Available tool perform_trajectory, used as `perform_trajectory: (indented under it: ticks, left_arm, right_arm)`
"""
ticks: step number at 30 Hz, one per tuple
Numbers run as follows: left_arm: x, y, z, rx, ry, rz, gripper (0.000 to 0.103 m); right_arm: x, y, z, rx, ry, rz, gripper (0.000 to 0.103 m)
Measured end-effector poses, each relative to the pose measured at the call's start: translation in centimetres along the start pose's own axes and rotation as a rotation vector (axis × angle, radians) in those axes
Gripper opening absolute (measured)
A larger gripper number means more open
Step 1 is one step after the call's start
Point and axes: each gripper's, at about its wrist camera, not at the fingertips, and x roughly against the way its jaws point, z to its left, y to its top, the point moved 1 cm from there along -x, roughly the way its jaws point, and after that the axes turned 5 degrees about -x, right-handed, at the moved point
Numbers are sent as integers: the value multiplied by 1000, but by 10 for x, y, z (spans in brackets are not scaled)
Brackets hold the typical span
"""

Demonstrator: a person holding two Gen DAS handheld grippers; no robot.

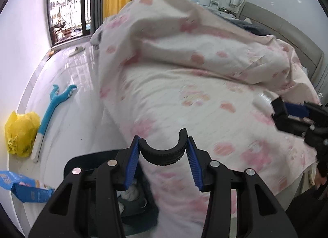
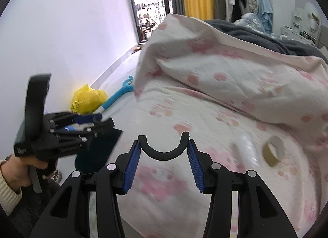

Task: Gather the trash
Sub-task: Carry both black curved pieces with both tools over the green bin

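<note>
My left gripper (image 1: 163, 152) is open and empty, over the near edge of a bed with a pink-patterned sheet (image 1: 184, 102). Below it stands a dark bin (image 1: 131, 193) with white crumpled trash inside. My right gripper (image 2: 164, 152) is open and empty above the bed sheet (image 2: 184, 176). A tan tape roll (image 2: 273, 150) lies on clear plastic on the bed to its right. The right gripper also shows at the right edge of the left wrist view (image 1: 287, 113), by a clear plastic item (image 1: 263, 99). The left gripper shows in the right wrist view (image 2: 88, 123).
A yellow plastic bag (image 1: 20, 133), a blue and white long-handled tool (image 1: 55, 106) and a blue package (image 1: 22, 186) lie on the white floor beside the bed. A rumpled duvet (image 1: 194, 43) covers the far bed. A window door (image 1: 67, 6) is at the back.
</note>
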Motion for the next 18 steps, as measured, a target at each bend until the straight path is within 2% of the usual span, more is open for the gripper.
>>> perform_trajectory:
  ticks: [6, 18]
  left_arm:
    - [0, -16, 29, 35, 20, 32, 48]
    - [-17, -53, 79, 113, 34, 188, 48]
  right_arm:
    - [-19, 9, 36, 18, 55, 10, 48]
    - [-57, 19, 94, 52, 143, 51, 48]
